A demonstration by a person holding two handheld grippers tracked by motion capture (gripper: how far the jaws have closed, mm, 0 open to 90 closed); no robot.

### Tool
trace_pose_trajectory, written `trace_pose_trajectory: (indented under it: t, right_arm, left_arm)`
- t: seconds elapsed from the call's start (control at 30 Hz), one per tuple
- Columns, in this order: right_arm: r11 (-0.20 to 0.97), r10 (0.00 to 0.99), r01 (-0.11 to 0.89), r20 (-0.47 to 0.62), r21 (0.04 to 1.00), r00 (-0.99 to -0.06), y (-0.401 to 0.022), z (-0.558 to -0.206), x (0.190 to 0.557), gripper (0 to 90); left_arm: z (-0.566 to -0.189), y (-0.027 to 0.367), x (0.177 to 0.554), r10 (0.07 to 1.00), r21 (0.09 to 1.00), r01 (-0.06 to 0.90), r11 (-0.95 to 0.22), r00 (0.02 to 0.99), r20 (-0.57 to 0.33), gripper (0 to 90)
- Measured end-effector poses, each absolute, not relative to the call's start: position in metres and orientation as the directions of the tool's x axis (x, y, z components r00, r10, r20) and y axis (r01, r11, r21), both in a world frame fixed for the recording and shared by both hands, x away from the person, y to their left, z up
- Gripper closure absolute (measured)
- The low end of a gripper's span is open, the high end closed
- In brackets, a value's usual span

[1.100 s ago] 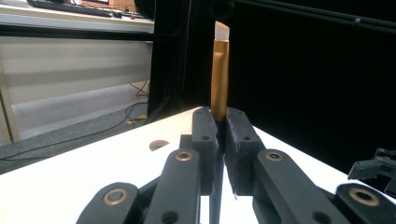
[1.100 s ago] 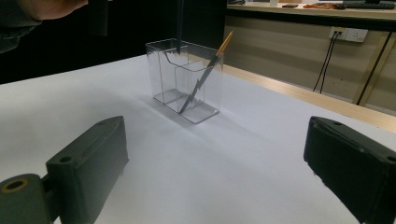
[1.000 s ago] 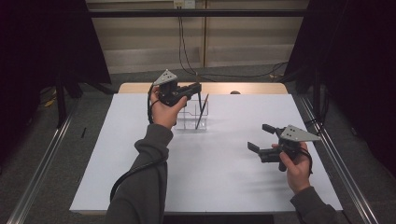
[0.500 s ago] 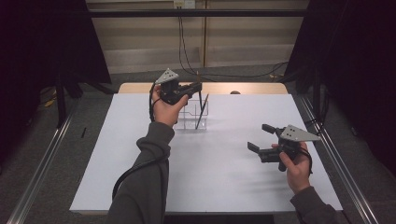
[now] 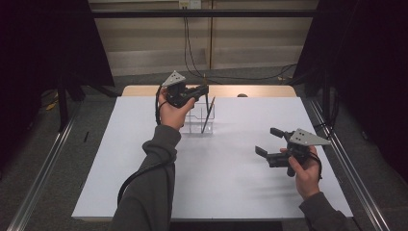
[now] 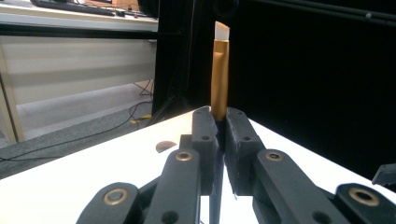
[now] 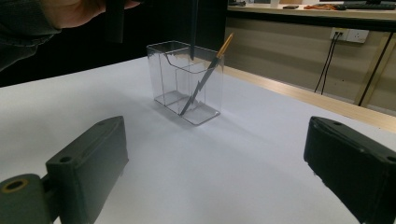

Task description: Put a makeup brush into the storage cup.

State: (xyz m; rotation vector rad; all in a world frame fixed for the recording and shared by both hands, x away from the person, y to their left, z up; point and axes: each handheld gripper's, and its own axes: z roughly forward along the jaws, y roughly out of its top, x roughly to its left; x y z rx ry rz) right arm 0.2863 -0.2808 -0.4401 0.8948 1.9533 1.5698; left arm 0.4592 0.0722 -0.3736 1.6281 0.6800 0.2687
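1. Left gripper [image 5: 204, 90] is up over the clear holder [image 7: 187, 80] at the far side of the white tabletop [image 5: 144, 159] — fingers [image 6: 204, 140] clamped tight on a gold-ended pen [image 6: 219, 70].
2. A second pen [image 7: 205, 77] leans tilted inside the holder.
3. Right gripper [image 5: 268, 141] hovers well apart — fingers [image 7: 88, 163] spread wide, holding nothing.
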Motion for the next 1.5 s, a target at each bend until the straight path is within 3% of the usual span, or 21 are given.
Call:
trace_pose_trajectory:
  t: [1.5]
  right_arm:
    - [0.145,0.728,0.192,0.027,0.971,-0.685,-0.277,-0.440,0.286,5.7]
  left_arm:
    - [-0.395,0.077,0.458,0.586,0.955,0.289,-0.068,0.786,-0.197,83.4]
